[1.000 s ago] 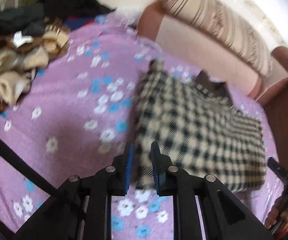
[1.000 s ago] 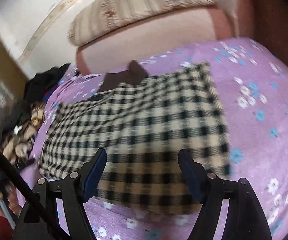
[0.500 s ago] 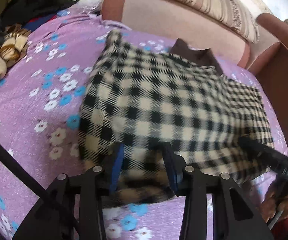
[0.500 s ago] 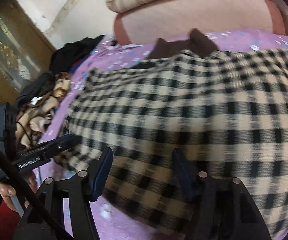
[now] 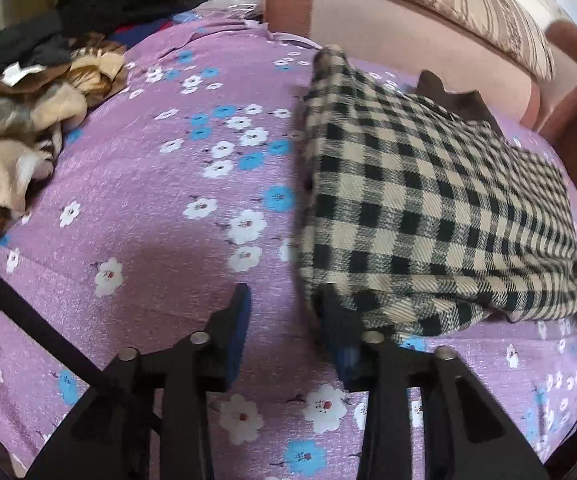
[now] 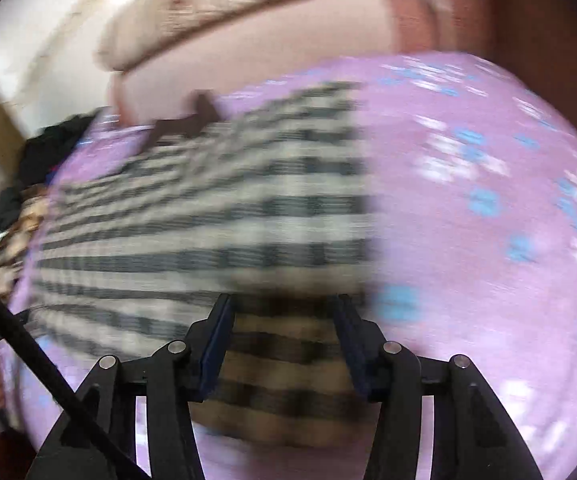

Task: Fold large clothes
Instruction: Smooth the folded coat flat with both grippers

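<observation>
checked garment folded on the purple sheet

the checked garment lies on the floral sheet at two o'clock of the left gripper; its jaws gape, empty; the right gripper spreads wide over the garment's near edge; view blurred.

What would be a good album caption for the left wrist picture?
Open left gripper at the corner of a folded checked garment on a purple flowered bedsheet.

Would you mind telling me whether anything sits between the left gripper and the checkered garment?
Nothing visible does. The left gripper is open at the checkered garment's near corner, with only bare floral bedsheet around it.
</observation>
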Tool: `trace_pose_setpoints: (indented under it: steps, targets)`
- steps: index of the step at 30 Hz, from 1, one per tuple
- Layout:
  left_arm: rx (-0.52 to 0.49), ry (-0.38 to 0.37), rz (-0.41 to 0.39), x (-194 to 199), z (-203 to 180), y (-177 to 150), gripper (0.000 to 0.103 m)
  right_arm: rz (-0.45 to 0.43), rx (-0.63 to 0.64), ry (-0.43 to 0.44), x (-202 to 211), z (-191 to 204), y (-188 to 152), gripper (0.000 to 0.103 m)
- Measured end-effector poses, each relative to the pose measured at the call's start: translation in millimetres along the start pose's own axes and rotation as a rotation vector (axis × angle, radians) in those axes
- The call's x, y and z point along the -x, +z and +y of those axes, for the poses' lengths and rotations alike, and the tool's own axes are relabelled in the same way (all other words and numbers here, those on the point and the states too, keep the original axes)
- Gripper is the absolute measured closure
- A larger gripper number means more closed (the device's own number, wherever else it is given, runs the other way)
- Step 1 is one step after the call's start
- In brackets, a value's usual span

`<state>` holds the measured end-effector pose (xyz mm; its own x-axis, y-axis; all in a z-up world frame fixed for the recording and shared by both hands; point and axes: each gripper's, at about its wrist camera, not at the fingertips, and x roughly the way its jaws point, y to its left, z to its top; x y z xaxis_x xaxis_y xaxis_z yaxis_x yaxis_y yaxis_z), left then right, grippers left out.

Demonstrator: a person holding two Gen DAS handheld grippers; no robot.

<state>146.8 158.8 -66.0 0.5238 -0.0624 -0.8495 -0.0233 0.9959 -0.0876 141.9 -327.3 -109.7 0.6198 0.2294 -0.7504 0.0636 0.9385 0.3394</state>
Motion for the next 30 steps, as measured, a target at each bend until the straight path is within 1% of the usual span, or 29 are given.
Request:
trace_pose_setpoints:
  steps: [1, 2, 3, 5, 6, 8, 9, 11, 14, 15, 16, 18, 20, 21, 22, 26, 27, 28, 30]
  targets:
    - [0.031, -0.027, -0.012, 4.9, 5.1, 2.7, 0.066, -0.010, -0.040, 0.015, 4.6, -10.8, 1.1, 0.045]
    - [0.045, -0.037, -0.032, 10.0, 7.5, 5.2, 0.066, -0.016, -0.080, -0.022, 9.1, -19.7, 3.1, 0.040]
    - [0.052, -0.044, -0.058, 16.3, 8.7, 7.8, 0.066, -0.028, -0.116, -0.063, 14.3, -27.5, 5.6, 0.040]
    - [0.065, -0.076, -0.120, 30.9, 6.7, 13.9, 0.066, -0.072, -0.168, -0.048, 25.0, -36.4, 10.5, 0.040]
    - [0.068, -0.091, -0.139, 35.1, 3.5, 16.0, 0.066, -0.096, -0.192, -0.035, 30.3, -37.2, 14.6, 0.040]
    - [0.056, -0.127, -0.154, 37.4, -10.6, 23.4, 0.063, -0.128, -0.192, -0.001, 34.7, -27.9, 21.5, 0.040]
    - [0.038, -0.141, -0.149, 35.3, -21.3, 25.9, 0.060, -0.135, -0.173, 0.015, 33.2, -16.5, 25.3, 0.040]
    - [-0.004, -0.149, -0.137, 29.4, -41.5, 28.5, 0.060, -0.126, -0.123, 0.062, 22.8, 11.4, 32.5, 0.040]
    - [-0.078, -0.151, -0.115, 18.7, -70.3, 27.0, 0.056, -0.107, -0.024, 0.137, 1.7, 61.5, 37.7, 0.040]
    - [-0.094, -0.152, -0.103, 14.1, -77.6, 25.9, 0.052, -0.096, 0.016, 0.159, -5.1, 78.5, 37.0, 0.040]
    - [-0.111, -0.146, -0.082, 7.5, -85.6, 25.6, 0.049, -0.080, 0.052, 0.173, -12.9, 93.2, 36.0, 0.040]
    - [-0.140, -0.108, -0.040, -7.1, -93.6, 23.9, 0.048, -0.044, 0.089, 0.171, -28.6, 108.9, 35.2, 0.040]
    - [-0.165, -0.052, -0.007, -17.3, -96.6, 19.0, 0.048, -0.006, 0.094, 0.150, -43.5, 113.1, 35.4, 0.040]
    - [-0.173, -0.038, 0.003, -20.5, -96.3, 17.5, 0.048, 0.013, 0.078, 0.113, -51.8, 108.7, 36.0, 0.040]
    - [-0.170, -0.044, 0.001, -19.9, -94.0, 16.6, 0.048, 0.017, 0.066, 0.098, -57.0, 107.9, 35.2, 0.040]
    - [-0.120, -0.077, -0.044, -1.1, -80.9, 18.9, 0.047, -0.020, 0.013, 0.094, -44.5, 91.0, 38.0, 0.039]
    - [-0.107, -0.076, -0.057, 2.7, -77.1, 20.3, 0.044, -0.041, 0.015, 0.086, -37.3, 89.5, 39.0, 0.036]
    - [-0.092, -0.070, -0.070, 6.7, -72.7, 20.4, 0.042, -0.064, 0.018, 0.076, -30.4, 88.8, 39.0, 0.036]
    - [-0.079, -0.044, -0.083, 11.7, -64.8, 17.2, 0.042, -0.081, 0.029, 0.073, -20.7, 90.1, 35.4, 0.036]
